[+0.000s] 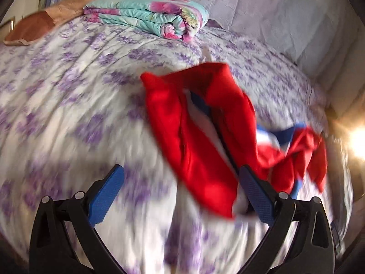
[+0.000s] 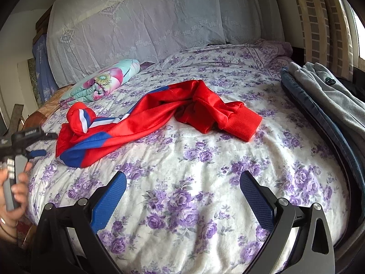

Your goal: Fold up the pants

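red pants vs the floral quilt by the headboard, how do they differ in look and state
The red pants lie crumpled and twisted in the middle of the bed; the floral quilt sits neatly folded in a thick bundle near the headboard. The pants are plain red with blue and white panels, while the quilt is turquoise with pink flowers. Both rest on the purple-flowered bed, and neither gripper holds them.

the left wrist view looks forward between its own fingers, close above the red pants (image 1: 200, 137), toward the folded floral quilt (image 1: 148, 13); the picture is blurred. the right wrist view sits farther back and low over the bedsheet (image 2: 182, 171), facing the headboard cover (image 2: 159, 16). both views share the pants, the quilt and the purple-flowered sheet.
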`<state>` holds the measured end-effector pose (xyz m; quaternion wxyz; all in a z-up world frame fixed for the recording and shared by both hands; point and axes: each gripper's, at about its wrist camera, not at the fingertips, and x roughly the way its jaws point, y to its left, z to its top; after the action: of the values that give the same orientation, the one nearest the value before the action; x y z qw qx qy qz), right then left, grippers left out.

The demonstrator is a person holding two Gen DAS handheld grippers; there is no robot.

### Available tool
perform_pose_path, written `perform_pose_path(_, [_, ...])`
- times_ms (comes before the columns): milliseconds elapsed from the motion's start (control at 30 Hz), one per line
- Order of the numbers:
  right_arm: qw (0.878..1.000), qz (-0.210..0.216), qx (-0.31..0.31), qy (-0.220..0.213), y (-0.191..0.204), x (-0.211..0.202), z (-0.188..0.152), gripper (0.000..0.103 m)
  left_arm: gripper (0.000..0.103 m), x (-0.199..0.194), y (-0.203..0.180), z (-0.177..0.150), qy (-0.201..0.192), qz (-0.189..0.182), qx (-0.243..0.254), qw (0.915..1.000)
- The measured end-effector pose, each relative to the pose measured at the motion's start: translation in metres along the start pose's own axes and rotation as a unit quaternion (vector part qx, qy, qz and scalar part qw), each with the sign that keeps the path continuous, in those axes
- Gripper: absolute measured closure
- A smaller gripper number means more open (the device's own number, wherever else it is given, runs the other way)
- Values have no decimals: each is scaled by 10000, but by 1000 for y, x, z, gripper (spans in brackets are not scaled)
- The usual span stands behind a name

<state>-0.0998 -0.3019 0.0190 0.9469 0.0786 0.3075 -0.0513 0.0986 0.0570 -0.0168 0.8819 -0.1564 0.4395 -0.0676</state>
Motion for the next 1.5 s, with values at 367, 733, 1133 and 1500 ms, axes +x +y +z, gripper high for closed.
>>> perform_pose_path(367, [9978, 80, -659, -17, 27, 11, 14, 14, 97, 37, -19, 23, 169, 115, 241, 9995])
perform_pose_path(733, [9358, 1595, -3123, -355, 198, 46, 61, 15, 98, -66, 9, -22, -568, -129, 157, 9982])
perform_pose_path(1133, [9108, 1538, -3816, 333, 341, 161, 143, 94, 97, -73, 32, -48, -476, 151, 219, 9985])
perform_pose_path(1500, [9492, 588, -3079, -265, 289, 169, 177, 31, 85, -95, 50, -58, -541, 972, 412, 9929])
